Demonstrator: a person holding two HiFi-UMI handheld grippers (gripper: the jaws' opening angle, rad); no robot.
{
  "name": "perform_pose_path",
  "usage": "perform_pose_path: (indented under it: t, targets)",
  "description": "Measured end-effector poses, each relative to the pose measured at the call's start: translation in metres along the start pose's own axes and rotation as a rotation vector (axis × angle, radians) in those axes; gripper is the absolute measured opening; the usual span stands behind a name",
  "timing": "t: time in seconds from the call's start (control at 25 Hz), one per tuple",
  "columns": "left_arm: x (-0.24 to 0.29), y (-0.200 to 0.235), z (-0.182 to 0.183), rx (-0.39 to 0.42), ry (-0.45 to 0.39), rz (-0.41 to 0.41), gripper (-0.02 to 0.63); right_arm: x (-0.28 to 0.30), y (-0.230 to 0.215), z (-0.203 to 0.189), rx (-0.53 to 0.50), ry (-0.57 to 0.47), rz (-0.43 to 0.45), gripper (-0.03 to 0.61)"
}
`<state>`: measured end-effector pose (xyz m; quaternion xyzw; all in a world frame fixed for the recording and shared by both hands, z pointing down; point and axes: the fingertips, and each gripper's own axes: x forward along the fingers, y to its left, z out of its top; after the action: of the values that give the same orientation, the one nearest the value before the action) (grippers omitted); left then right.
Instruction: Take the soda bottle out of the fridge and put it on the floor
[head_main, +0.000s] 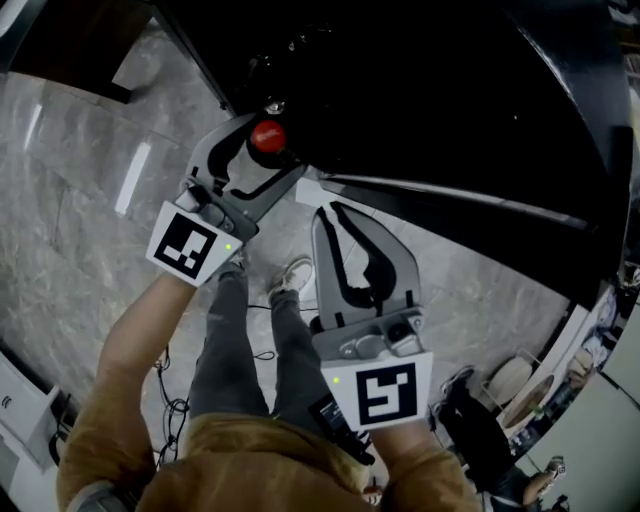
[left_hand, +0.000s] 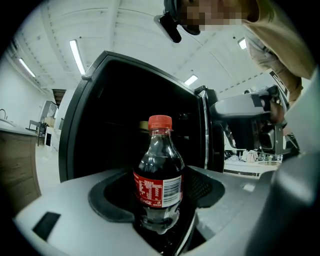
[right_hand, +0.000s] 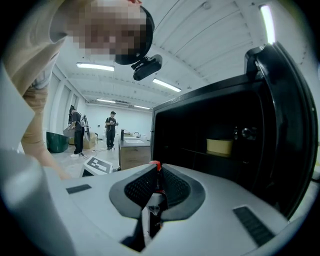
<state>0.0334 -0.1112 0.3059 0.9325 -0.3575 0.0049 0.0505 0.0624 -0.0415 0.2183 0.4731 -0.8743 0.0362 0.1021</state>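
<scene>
Two dark padded fingers (left_hand: 107, 202) of the left gripper (head_main: 265, 150) pinch the dark plastic soda bottle (left_hand: 159, 167) with red cap, upright, in front of the open black fridge (left_hand: 115, 115). The fingers of the right gripper (right_hand: 152, 172) are pressed together, holding nothing.

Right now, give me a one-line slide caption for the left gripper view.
Left hand-held gripper clamps a dark plastic soda bottle with a red cap before the open black fridge.
</scene>
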Motion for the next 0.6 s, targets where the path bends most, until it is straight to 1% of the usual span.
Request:
perform_pose_path:
  t: [0.24, 0.48, 0.6]
  targets:
    - [-0.018, -0.007, -0.036, -0.006, 0.033, -0.017, 0.295, 0.003, 0.003, -0.030, 0.005, 0.022, 0.011, 0.003]
    - [-0.034, -0.011, -0.074, -0.056, 0.061, -0.023, 0.295, 0.015, 0.012, -0.067, 0.029, 0.039, 0.042, 0.003]
    - [-0.042, -0.007, -0.094, -0.050, 0.072, -0.024, 0.295, 0.021, 0.022, -0.090, 0.028, 0.045, 0.065, 0.003]
